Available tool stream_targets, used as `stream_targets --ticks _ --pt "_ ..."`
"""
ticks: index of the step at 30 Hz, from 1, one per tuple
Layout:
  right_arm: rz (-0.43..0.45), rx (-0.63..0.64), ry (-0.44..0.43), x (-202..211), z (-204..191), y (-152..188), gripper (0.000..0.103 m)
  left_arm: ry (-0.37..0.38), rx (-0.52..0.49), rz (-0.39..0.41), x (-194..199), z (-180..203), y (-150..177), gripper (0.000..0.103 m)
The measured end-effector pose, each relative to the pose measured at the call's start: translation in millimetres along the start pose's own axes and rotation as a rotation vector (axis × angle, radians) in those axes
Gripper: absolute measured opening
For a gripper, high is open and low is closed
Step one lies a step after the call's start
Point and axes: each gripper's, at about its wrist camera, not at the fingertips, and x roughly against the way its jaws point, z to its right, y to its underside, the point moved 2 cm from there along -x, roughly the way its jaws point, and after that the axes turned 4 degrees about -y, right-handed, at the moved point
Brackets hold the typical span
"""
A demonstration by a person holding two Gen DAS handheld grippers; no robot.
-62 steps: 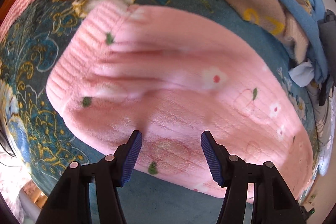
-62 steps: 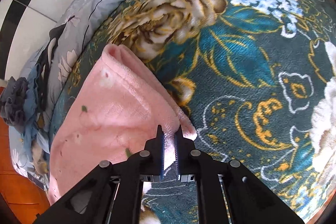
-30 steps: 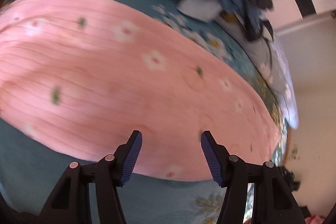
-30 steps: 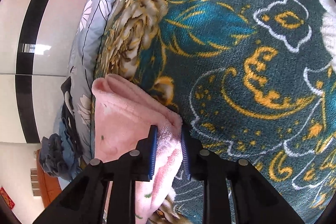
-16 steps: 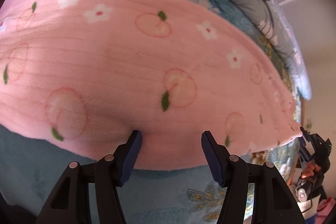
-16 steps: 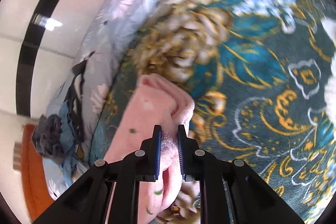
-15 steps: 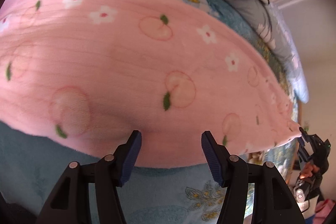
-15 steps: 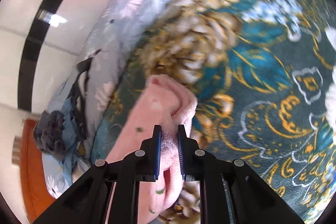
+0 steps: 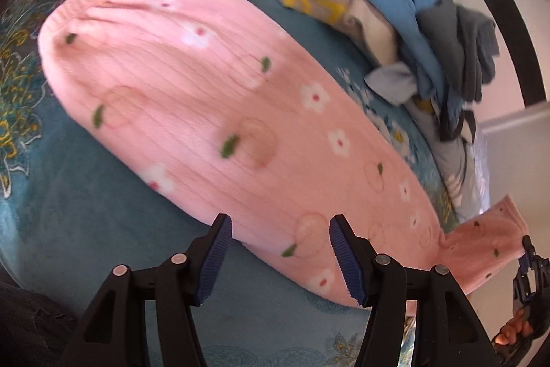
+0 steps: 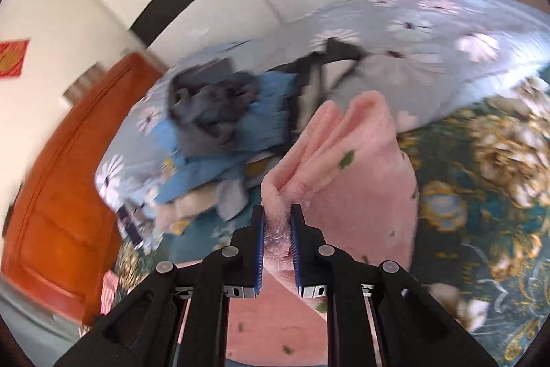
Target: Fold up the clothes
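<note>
Jaws of the right gripper [image 10: 277,222] are seen nearly closed, pinched on a bunched end of the pink fleece garment [image 9: 213,112], whose fluffy edge is pressed between the blue pads [image 10: 295,250] and lifted clear of the bed [image 9: 68,202]. Jaws of the left gripper [image 9: 280,258] are held wide apart above the near edge of the same garment, with nothing gripped between them. The garment, printed with peaches, leaves and small white flowers, is spread lengthwise across the teal floral bedspread, from its ribbed end at the far left to the raised end at the near right, where the right gripper is glimpsed at the picture's edge. A heap of unfolded clothes [image 9: 405,23], blue, grey and beige, is piled on the far right of the bed, beside a pale flowered quilt [image 10: 447,33]. An orange wooden door [image 10: 65,177] is seen beyond the bed.
</note>
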Motion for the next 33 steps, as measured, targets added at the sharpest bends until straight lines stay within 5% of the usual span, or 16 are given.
stream_targets --ticks 7,19,25,28,33 --pt "-0.209 0.118 -0.065 -90.5 -90.2 77.2 0.014 0.027 0.104 0.013 11.2 -34.1 -2.3 0.063" --pt "-0.511 0.386 0.169 -169.1 -114.5 218.0 0.020 0.075 0.144 -0.028 7.4 -46.5 6.5 0.063" --pt "-0.538 0.397 0.058 -156.9 -113.6 224.3 0.039 0.113 0.140 -0.061 -0.2 -40.2 8.5 0.063" --pt "-0.521 0.370 -0.028 -137.5 -106.2 208.8 0.040 0.130 0.111 -0.074 -2.9 -31.1 7.4 0.063" --pt "-0.369 0.126 0.045 -97.0 -36.3 154.0 0.043 0.167 0.023 -0.122 -17.9 4.1 10.5 0.065"
